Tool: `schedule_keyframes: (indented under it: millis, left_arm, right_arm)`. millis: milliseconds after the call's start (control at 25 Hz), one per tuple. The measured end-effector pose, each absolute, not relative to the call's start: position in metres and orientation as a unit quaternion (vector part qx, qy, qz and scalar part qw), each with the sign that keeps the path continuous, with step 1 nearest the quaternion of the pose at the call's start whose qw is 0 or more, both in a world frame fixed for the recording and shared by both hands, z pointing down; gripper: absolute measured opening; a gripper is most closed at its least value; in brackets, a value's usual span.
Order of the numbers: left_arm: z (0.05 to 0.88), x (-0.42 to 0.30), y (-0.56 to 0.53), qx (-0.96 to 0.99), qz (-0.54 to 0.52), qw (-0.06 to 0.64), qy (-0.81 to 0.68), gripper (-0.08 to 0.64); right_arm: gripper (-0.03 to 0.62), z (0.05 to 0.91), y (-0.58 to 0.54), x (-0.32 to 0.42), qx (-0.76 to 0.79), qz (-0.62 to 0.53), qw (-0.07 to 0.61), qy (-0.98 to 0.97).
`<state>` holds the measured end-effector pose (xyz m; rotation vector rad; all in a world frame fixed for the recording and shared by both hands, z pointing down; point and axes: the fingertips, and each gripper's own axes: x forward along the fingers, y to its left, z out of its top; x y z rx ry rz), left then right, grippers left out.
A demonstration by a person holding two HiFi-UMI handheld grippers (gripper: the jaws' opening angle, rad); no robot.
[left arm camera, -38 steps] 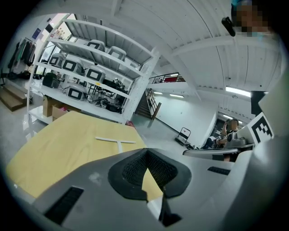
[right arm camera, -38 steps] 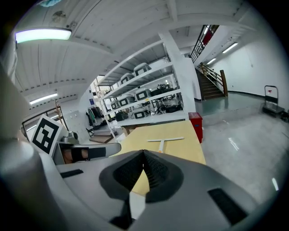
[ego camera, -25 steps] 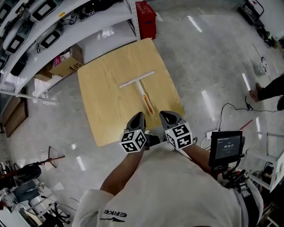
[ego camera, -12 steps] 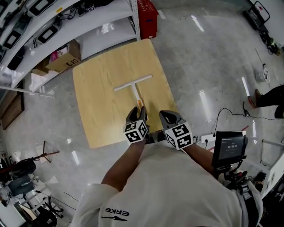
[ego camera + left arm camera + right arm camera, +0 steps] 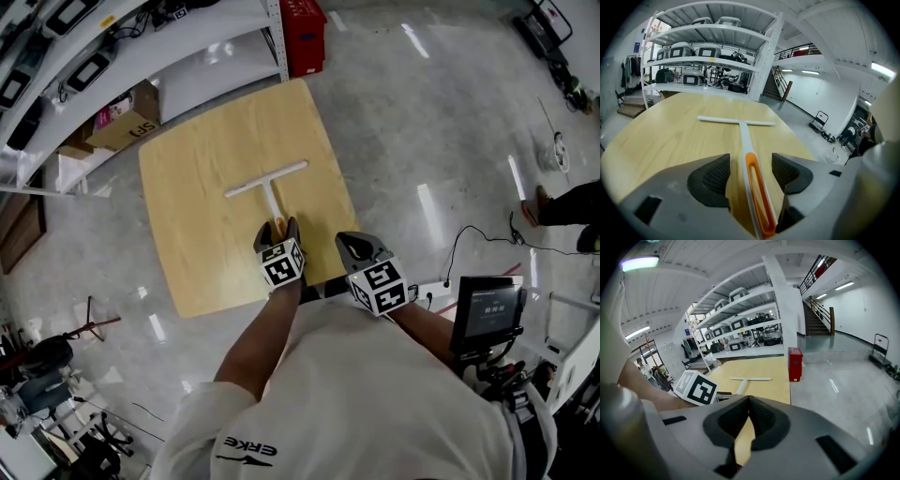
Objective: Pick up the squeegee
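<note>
The fingers of your left gripper [image 5: 750, 171] are opening astride the near, orange-looped handle of the white T-shaped plastic squeegee [image 5: 742, 133] lying flat on the pale wooden bench [image 5: 187, 187], apparently not touching it, so closing skewed could push it aside; the fingers of your right gripper [image 5: 747, 416] are closed, empty.

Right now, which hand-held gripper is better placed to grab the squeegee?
Left. The left hand-held gripper has its opening jaws on either side of the squeegee handle, not yet touching it. The right hand-held gripper is shut, empty and off to the side.
</note>
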<state>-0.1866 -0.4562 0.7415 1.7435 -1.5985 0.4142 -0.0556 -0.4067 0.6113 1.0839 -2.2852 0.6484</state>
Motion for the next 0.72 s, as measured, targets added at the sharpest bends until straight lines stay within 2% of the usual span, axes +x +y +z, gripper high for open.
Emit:
schedule_keyframes:
  millis: [600,720]
  left_arm:
    - [0.752,-0.18,-0.464,0.649,0.227,0.341,-0.642,0.249]
    - [0.752,-0.183,-0.461,0.647,0.23,0.337,-0.644,0.205]
  right_arm:
    - [0.003,0.607,-0.429,-0.027,0.392,0.242,0.254,-0.85]
    - [0.003,0.607,-0.429,-0.028,0.389,0.239,0.254,-0.852]
